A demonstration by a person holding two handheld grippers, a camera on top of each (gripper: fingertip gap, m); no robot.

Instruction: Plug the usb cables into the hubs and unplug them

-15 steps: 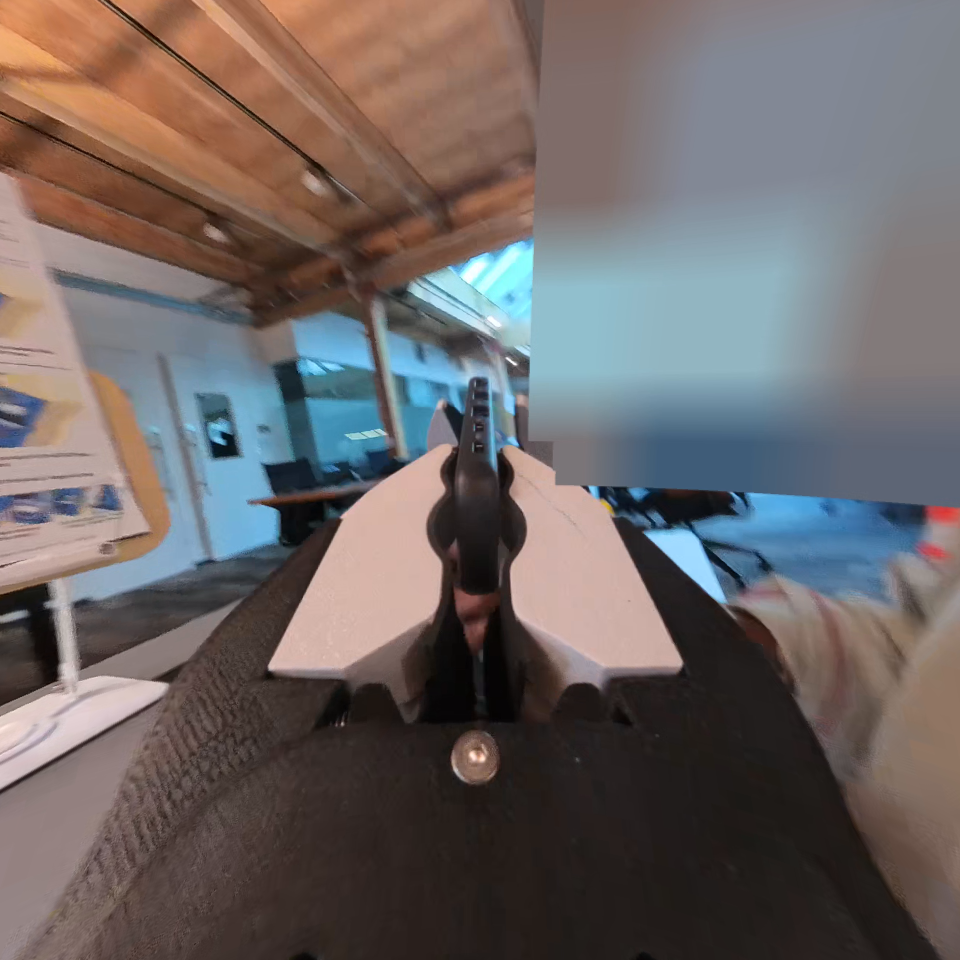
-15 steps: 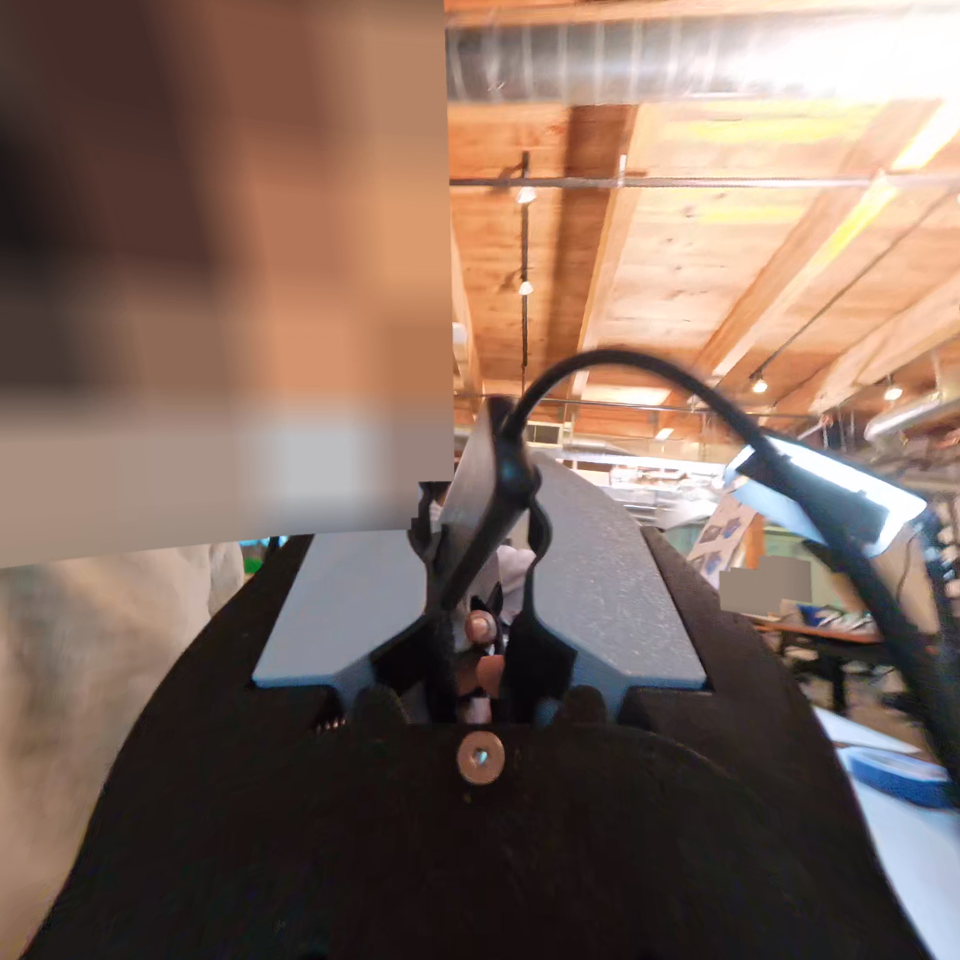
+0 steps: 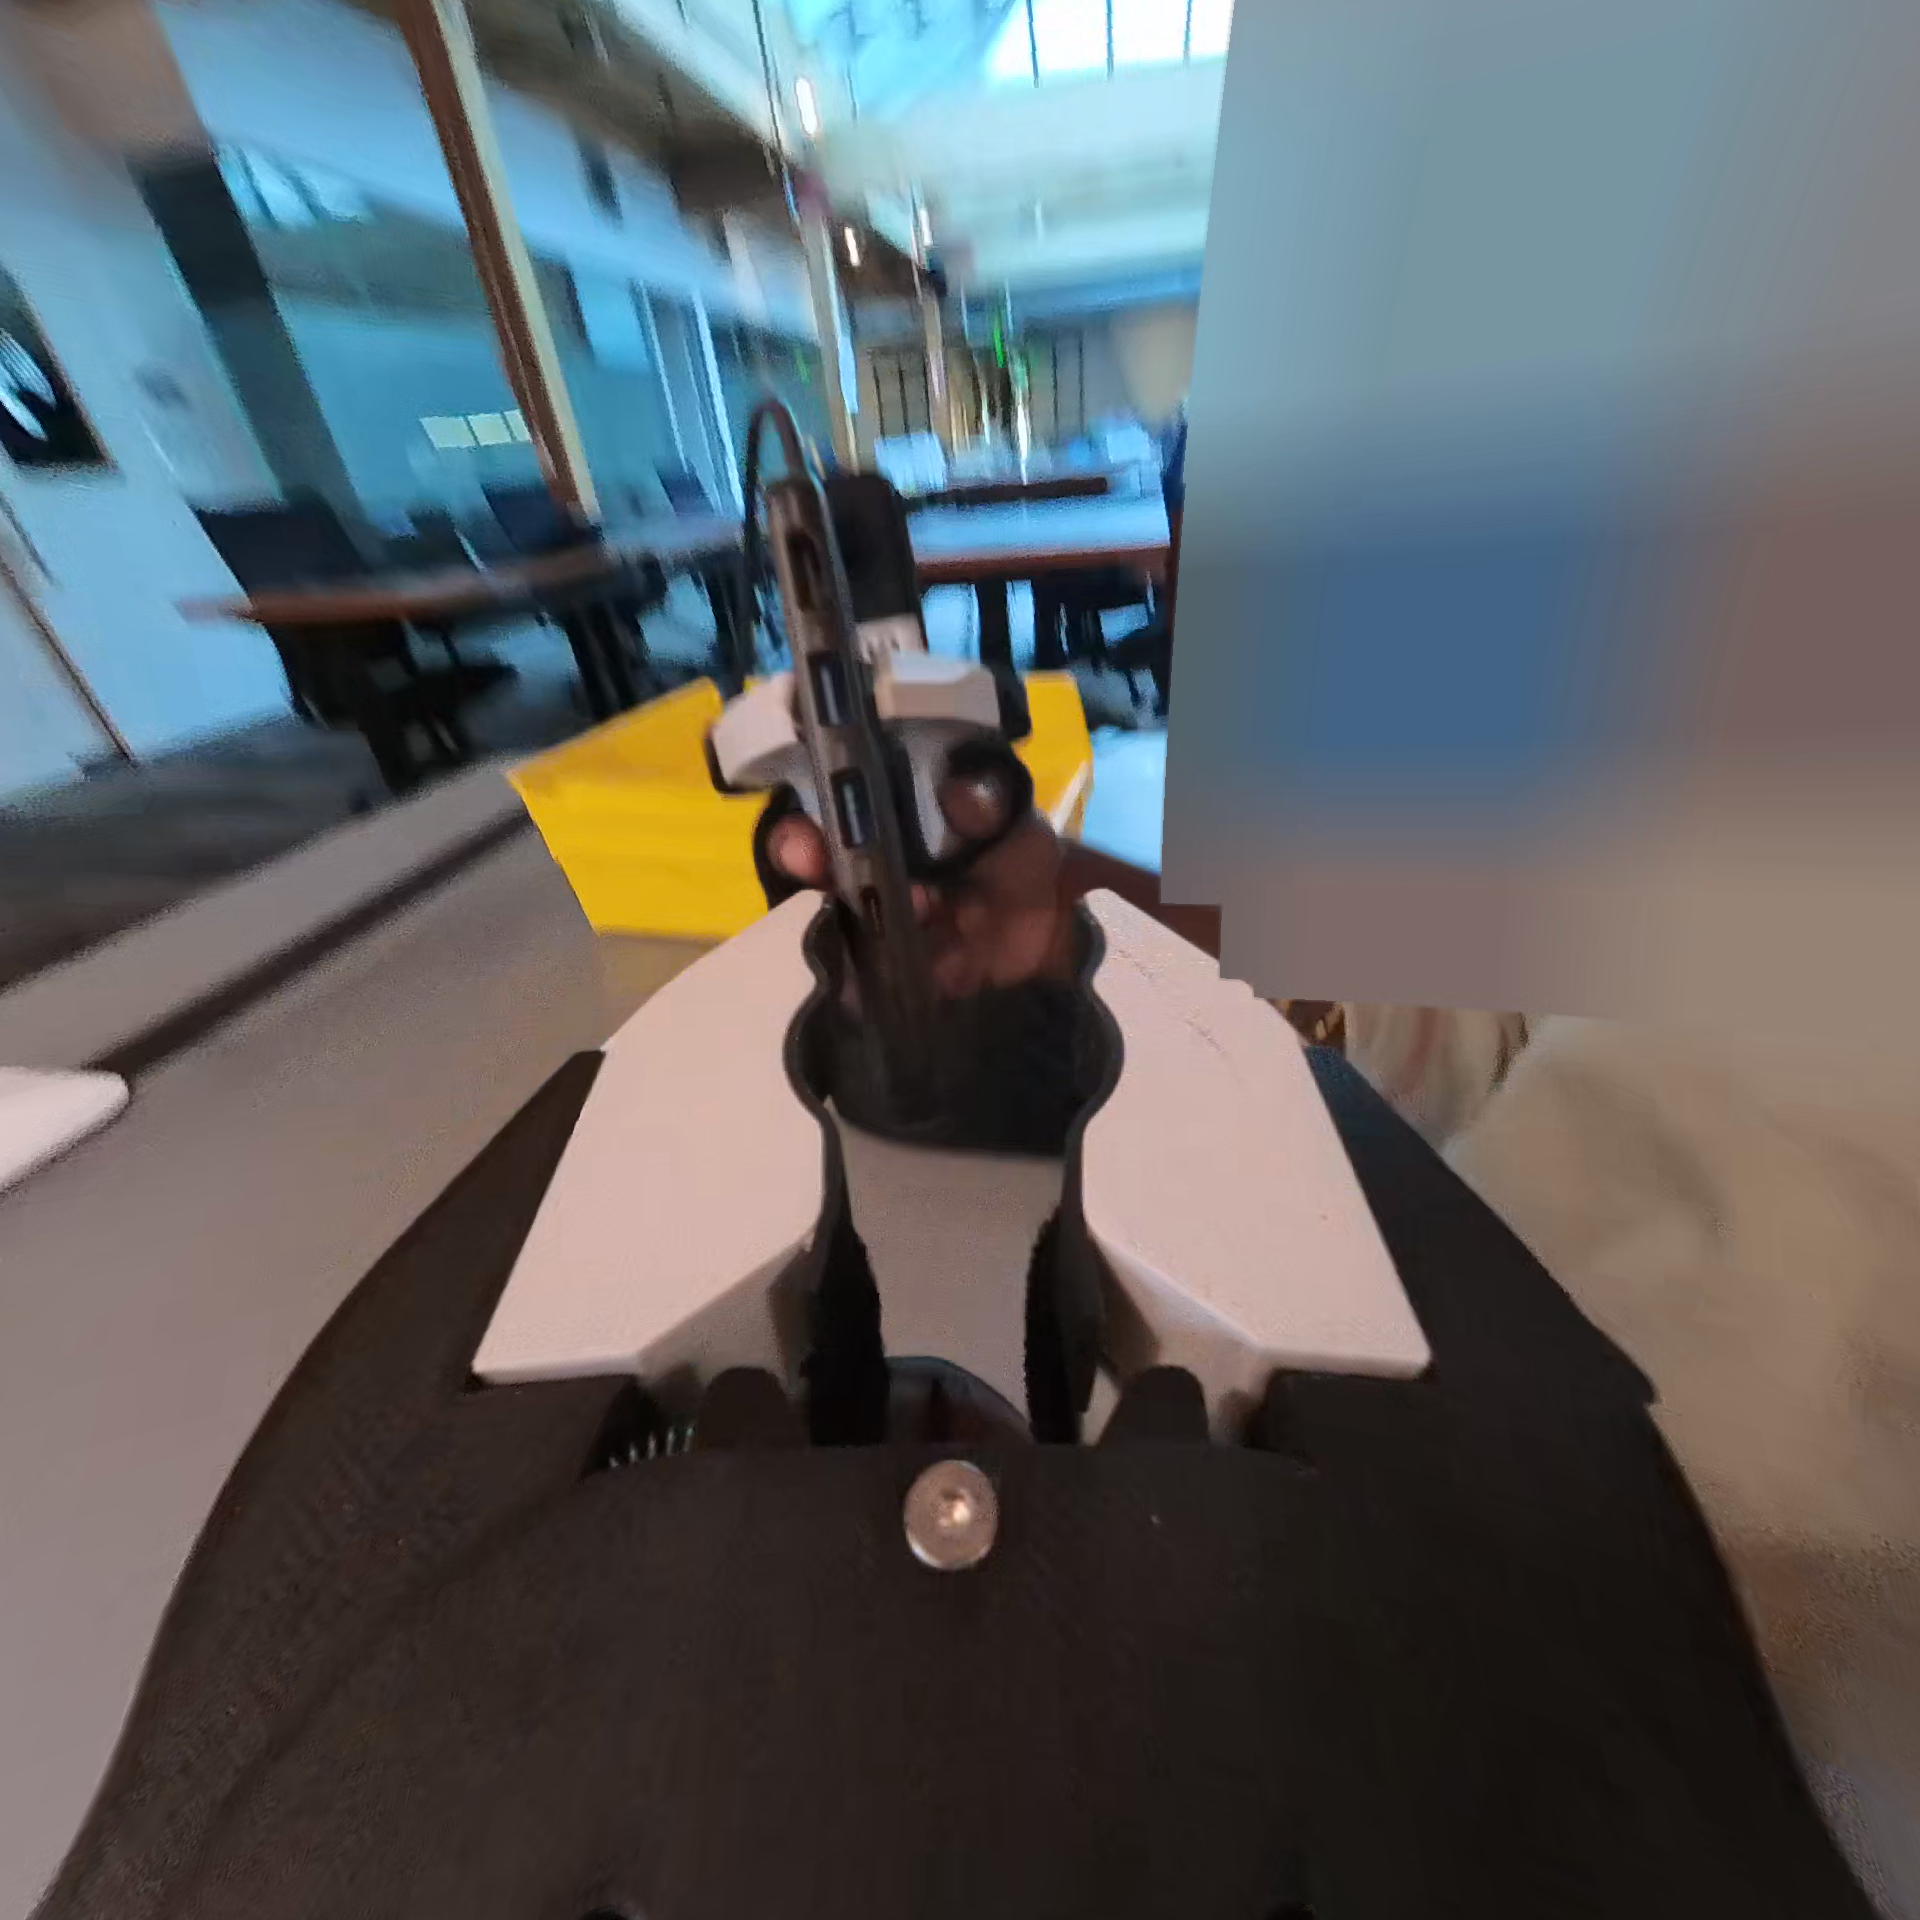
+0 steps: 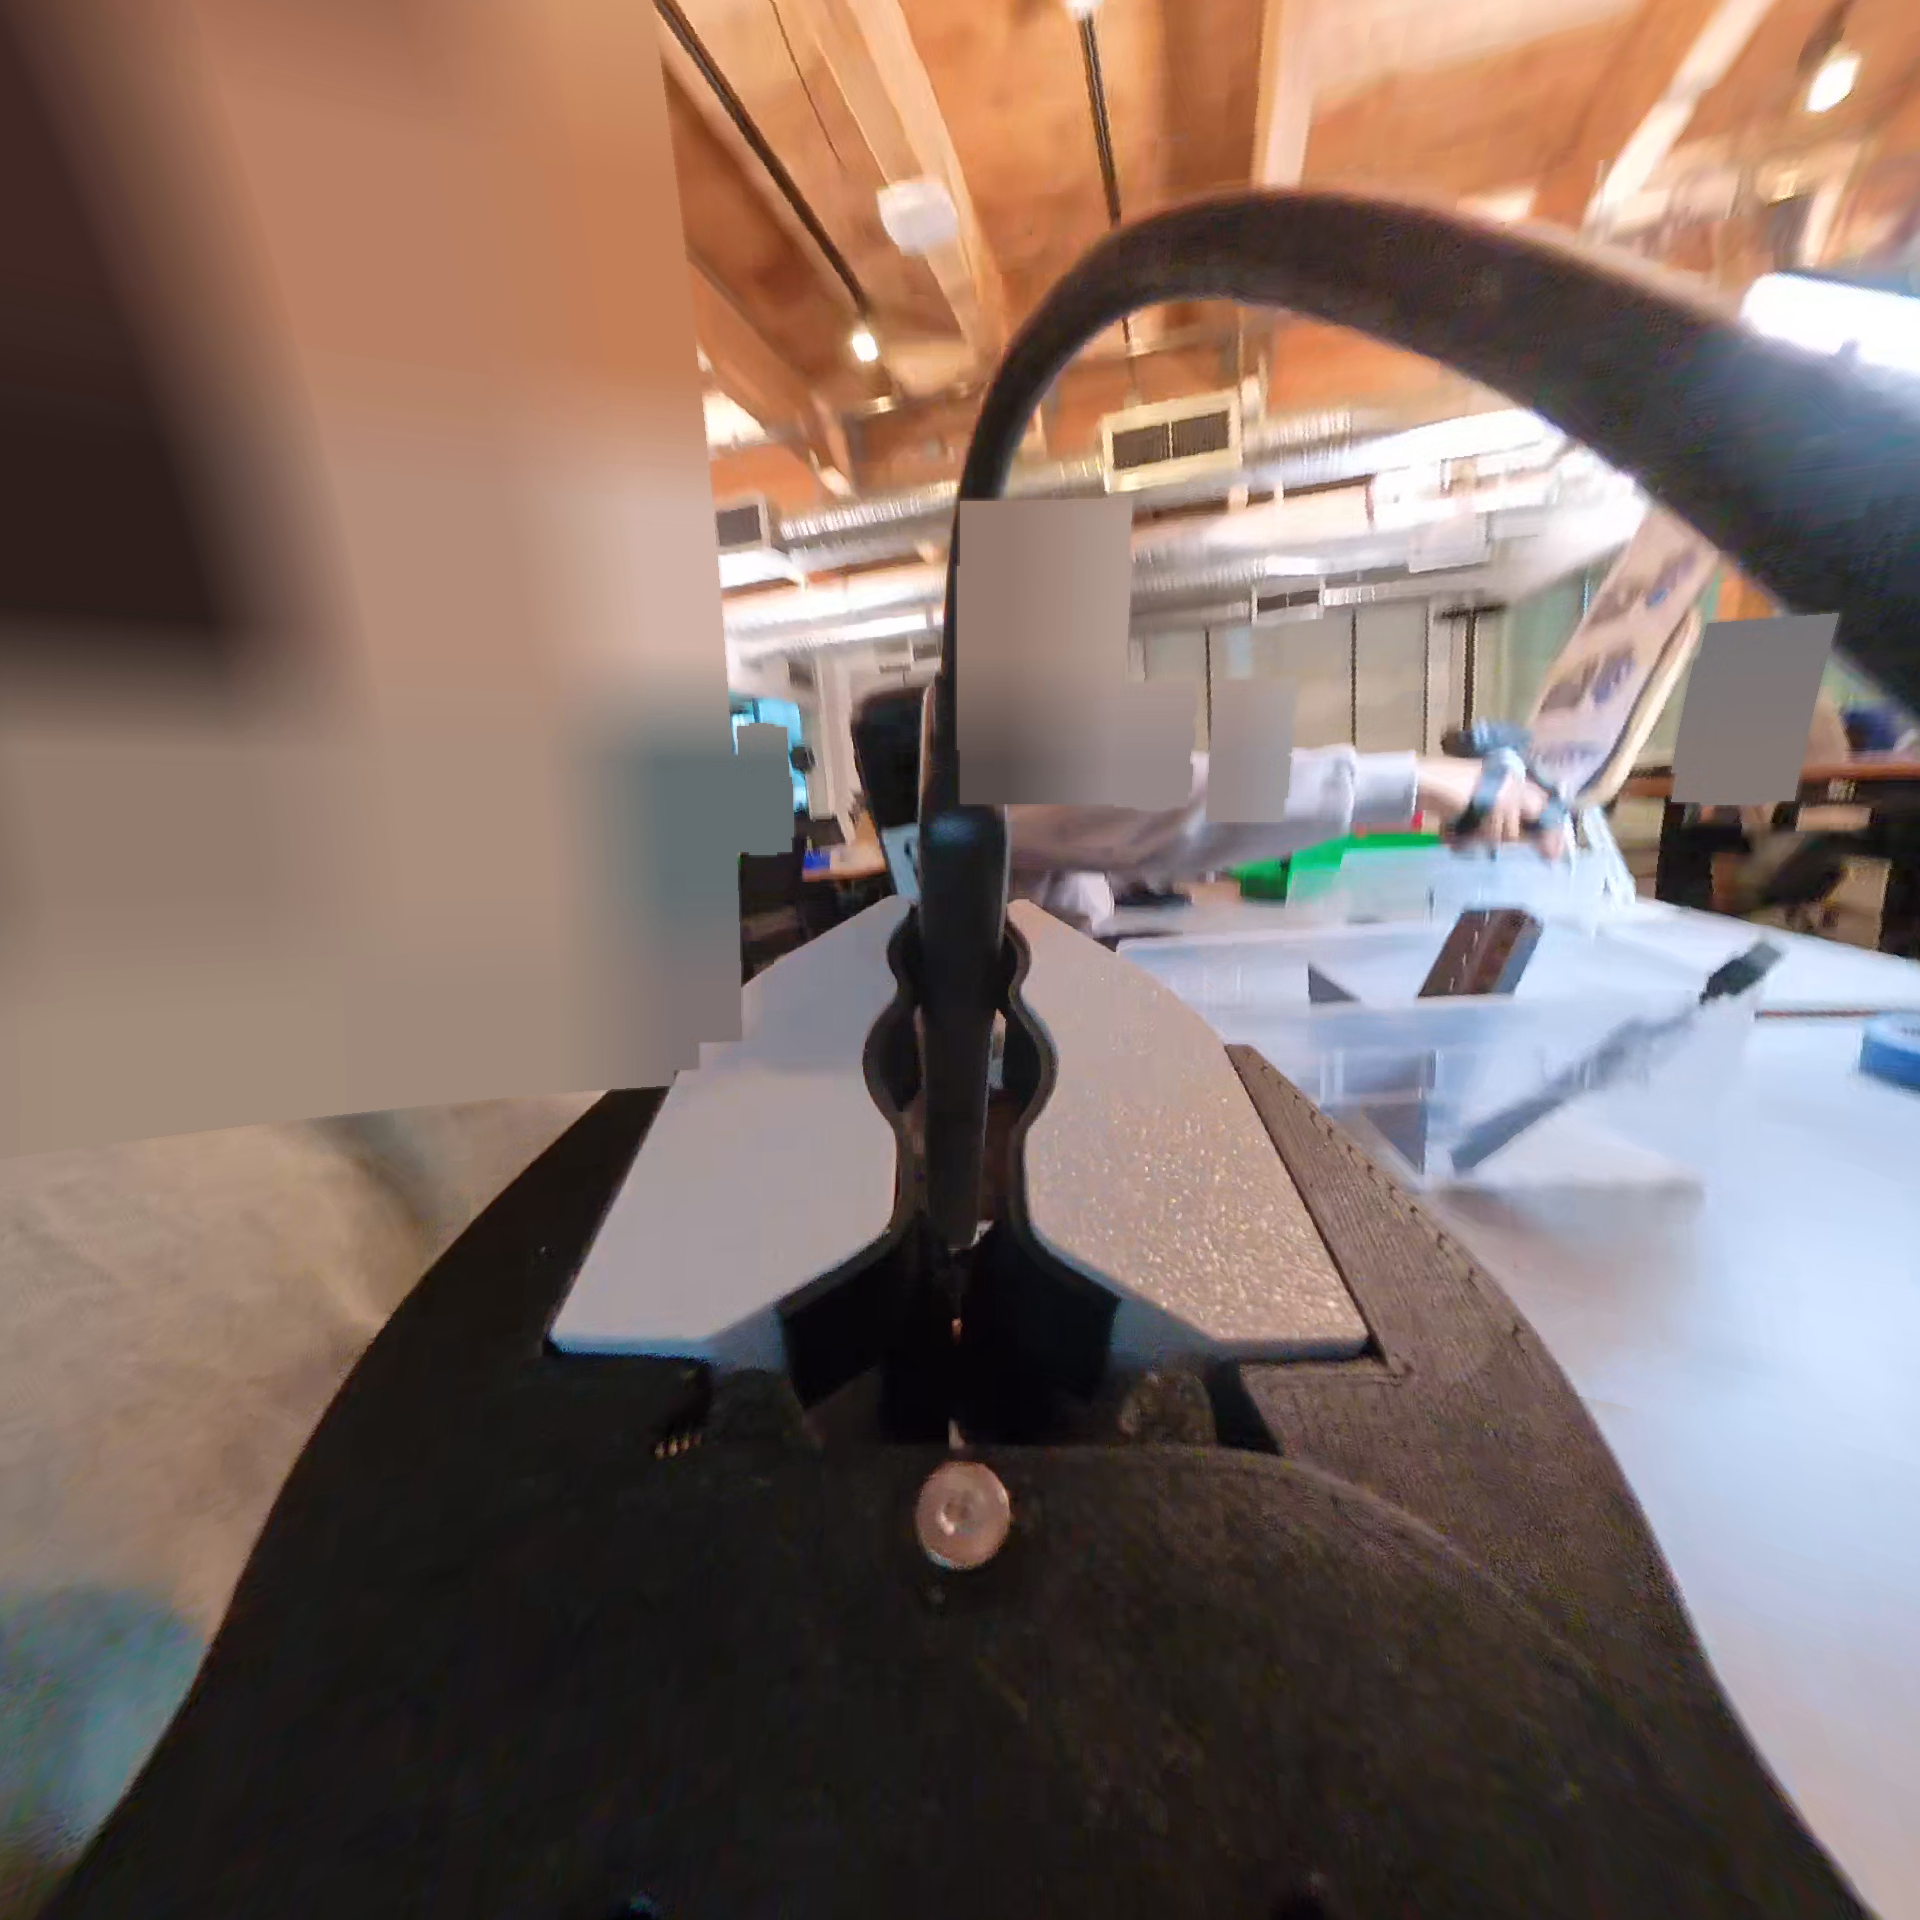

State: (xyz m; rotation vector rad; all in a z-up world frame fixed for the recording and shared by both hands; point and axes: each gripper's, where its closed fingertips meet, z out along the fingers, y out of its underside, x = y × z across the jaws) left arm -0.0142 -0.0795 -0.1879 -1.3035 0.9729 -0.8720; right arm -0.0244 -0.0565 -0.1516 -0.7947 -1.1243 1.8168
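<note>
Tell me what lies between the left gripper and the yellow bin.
In the left wrist view: the dark USB hub, clamped in the right gripper, and a hand.

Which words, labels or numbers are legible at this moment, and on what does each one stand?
Tilted board, right wrist view: blue lettering, too blurred to read.
Dark wall sign, left wrist view: white mark, too blurred to read.
Hub: no legible marking.
No text here is clear enough to quote.
</note>
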